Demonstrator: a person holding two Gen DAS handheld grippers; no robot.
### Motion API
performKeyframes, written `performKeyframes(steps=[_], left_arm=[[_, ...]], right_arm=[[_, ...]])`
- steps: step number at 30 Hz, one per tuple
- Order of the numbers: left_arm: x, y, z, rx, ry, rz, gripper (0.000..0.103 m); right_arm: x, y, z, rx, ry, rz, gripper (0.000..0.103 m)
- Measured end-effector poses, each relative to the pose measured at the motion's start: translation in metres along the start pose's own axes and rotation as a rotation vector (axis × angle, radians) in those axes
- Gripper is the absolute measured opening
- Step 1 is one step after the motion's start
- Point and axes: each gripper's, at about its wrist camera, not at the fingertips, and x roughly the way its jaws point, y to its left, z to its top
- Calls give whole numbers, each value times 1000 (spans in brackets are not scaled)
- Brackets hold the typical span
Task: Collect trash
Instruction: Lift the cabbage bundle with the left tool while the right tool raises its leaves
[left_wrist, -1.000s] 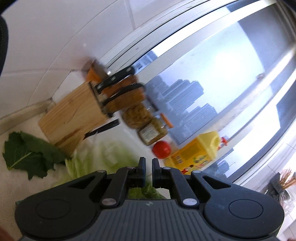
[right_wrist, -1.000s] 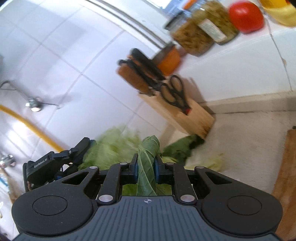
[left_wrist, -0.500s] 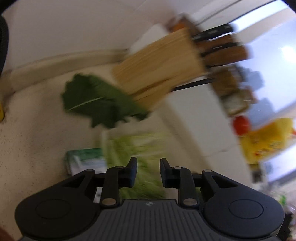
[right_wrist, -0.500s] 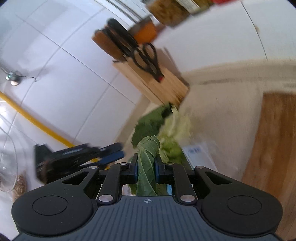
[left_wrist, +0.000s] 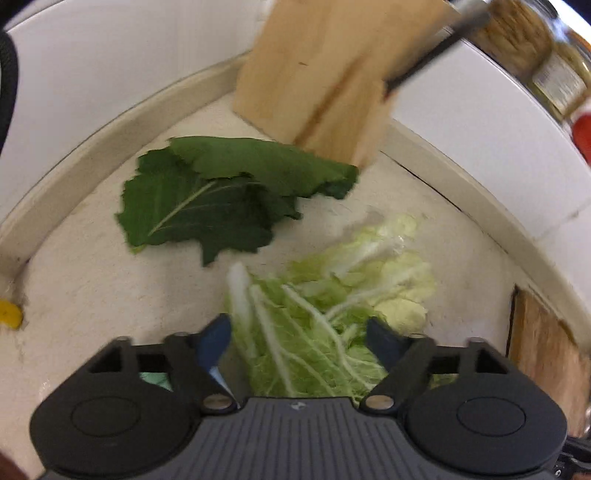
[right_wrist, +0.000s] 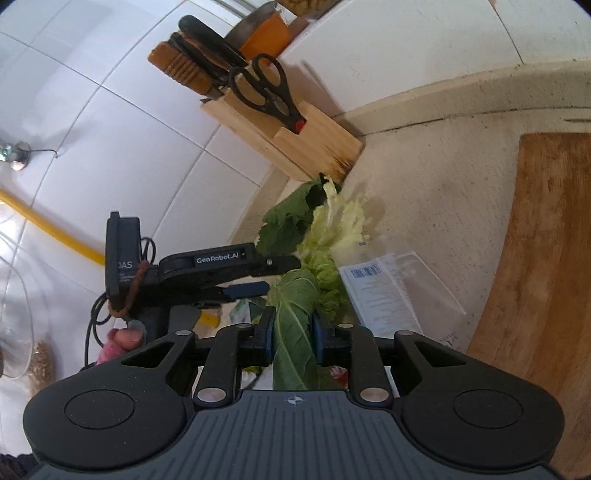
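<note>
Pale cabbage leaves (left_wrist: 332, 317) lie on the speckled counter (left_wrist: 92, 280) between the spread fingers of the left gripper (left_wrist: 299, 341). Dark green leaf (left_wrist: 207, 199) lies farther off, touching the wooden knife block (left_wrist: 325, 74). Right gripper (right_wrist: 293, 332) clamps a rolled green leaf (right_wrist: 295, 325); printed paper (right_wrist: 388, 291) just right, beside a cutting board (right_wrist: 535, 258).
</note>
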Motion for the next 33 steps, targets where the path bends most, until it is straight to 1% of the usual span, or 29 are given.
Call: performKeyframes(steps=[1,2,3,4,5,6,7,8,11,14,18,20,22,24,27,29,33], left_arm=[[6,-6,0,13,-2,-3,94],[8,-12,-1,29,-5,-2,90],[11,-16,-1,37,-7,-9,81],[13,-15,-4,23,9,-25,56],[12,-13,-6,12,5,-29,39],[9,-10,-6,0,1,-50,31],[5,-2,-6,-37,13,-98,18],[0,5,-6,-70,15,-128,12],[-22,20,-7,-115,-32,-189,11],[-41,28,-8,-162,-69,-269,10],[-61,33,-13,-216,-88,-385,10],[-75,33,-14,-233,-111,-435,10],[-90,31,-14,-224,-143,-474,10],[-110,26,-14,-202,-183,-504,10],[-131,22,-15,-179,-222,-540,10],[-145,19,-17,-165,-245,-569,10],[-170,18,-21,-153,-287,-602,10]], right_arm=[[2,-1,-1,-5,4,-18,28],[4,-2,-2,-8,10,-37,28],[6,-3,-3,-5,18,-50,28],[7,-4,-4,0,22,-56,28],[7,-6,-5,8,21,-57,28],[5,-7,-6,21,16,-53,28],[4,-9,-6,40,8,-39,28],[1,-12,-7,66,-3,-18,28],[-6,-15,-6,117,-37,34,28],[-12,-10,-6,123,-58,45,27],[-26,2,-5,125,-102,101,27],[-32,9,-3,114,-123,117,27],[-39,17,0,102,-145,132,27],[-47,24,2,91,-166,154,27],[-55,33,2,80,-191,181,27],[-59,38,1,74,-199,196,27],[-63,48,0,60,-200,221,27]])
